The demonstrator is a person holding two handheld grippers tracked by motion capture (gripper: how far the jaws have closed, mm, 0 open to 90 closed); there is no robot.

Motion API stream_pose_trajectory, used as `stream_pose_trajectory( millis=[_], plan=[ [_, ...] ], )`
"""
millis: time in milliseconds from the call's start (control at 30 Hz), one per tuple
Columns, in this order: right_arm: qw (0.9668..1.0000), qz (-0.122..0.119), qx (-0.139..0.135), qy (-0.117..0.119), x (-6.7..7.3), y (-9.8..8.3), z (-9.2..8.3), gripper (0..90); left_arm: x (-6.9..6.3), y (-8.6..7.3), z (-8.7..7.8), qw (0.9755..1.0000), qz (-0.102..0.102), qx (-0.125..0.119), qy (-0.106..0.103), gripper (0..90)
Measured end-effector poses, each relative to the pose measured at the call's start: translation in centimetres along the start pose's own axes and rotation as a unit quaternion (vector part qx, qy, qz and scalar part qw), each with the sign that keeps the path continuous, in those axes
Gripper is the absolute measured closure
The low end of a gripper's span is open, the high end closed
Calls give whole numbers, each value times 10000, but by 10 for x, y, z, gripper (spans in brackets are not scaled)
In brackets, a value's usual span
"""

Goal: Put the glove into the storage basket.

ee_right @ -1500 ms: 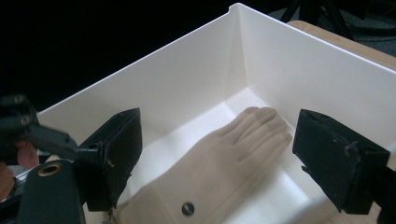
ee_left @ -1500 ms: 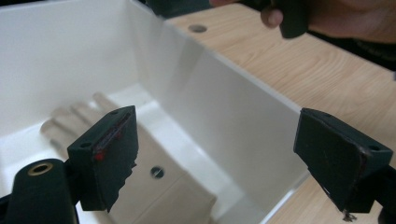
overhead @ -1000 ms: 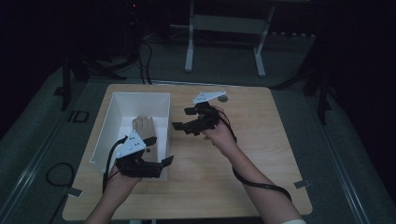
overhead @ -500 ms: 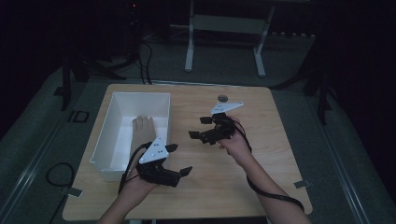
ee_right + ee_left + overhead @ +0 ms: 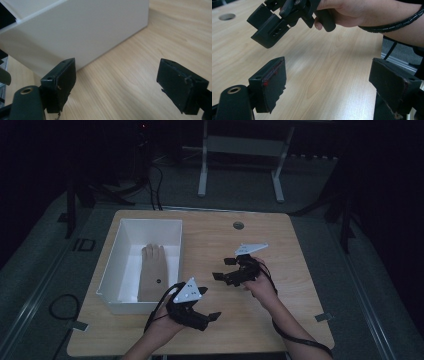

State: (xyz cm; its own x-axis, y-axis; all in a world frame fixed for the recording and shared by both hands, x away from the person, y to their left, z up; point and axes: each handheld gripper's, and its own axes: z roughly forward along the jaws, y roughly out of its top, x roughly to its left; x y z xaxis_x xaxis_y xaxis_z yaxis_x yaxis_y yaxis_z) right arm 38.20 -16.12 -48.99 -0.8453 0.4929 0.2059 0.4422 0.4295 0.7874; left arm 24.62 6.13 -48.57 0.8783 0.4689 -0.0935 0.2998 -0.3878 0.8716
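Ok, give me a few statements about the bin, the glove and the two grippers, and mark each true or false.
1. The tan glove lies inside the white bin. True.
2. The left gripper holds the glove. False: its jaws stand open and empty over the table.
3. The right gripper is open with nothing between its jaws. True.
4. The bin stands at the table's right side. False: it stands at the left.
5. Both grippers are inside the bin. False: both are outside it.
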Motion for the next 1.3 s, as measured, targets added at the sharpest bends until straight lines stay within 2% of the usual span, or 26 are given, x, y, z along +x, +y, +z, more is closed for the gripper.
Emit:
stream_pose_trajectory(
  millis=[67, 100, 500, 633, 900, 1100, 1300],
  plan=[
    [10000, 34, 23, 14, -2, -6, 0, 158, 0, -1, 2, 10000, -9, 10, -25, 150],
    [10000, 44, 28, -24, -3, -10, 0, 158, 0, -5, 9, 9999, -33, 32, -97, 150],
    [9998, 115, 92, -114, -16, -46, -1, 159, 4, -27, 38, 9995, -56, 222, -195, 150],
    [9995, 173, 190, -171, -19, -58, 1, 159, 5, -36, 48, 9991, -158, 285, -256, 150],
    [9991, 253, 216, -281, -27, -78, -4, 158, 1, -42, 62, 9987, -62, 378, -327, 150],
    [9987, 96, 286, -417, -29, -90, -11, 158, -2, -46, 69, 9986, -34, 362, -390, 150],
    [9988, -136, 41, -462, -25, -102, -22, 158, -6, -50, 75, 9982, 36, 380, -456, 150]
  ],
)
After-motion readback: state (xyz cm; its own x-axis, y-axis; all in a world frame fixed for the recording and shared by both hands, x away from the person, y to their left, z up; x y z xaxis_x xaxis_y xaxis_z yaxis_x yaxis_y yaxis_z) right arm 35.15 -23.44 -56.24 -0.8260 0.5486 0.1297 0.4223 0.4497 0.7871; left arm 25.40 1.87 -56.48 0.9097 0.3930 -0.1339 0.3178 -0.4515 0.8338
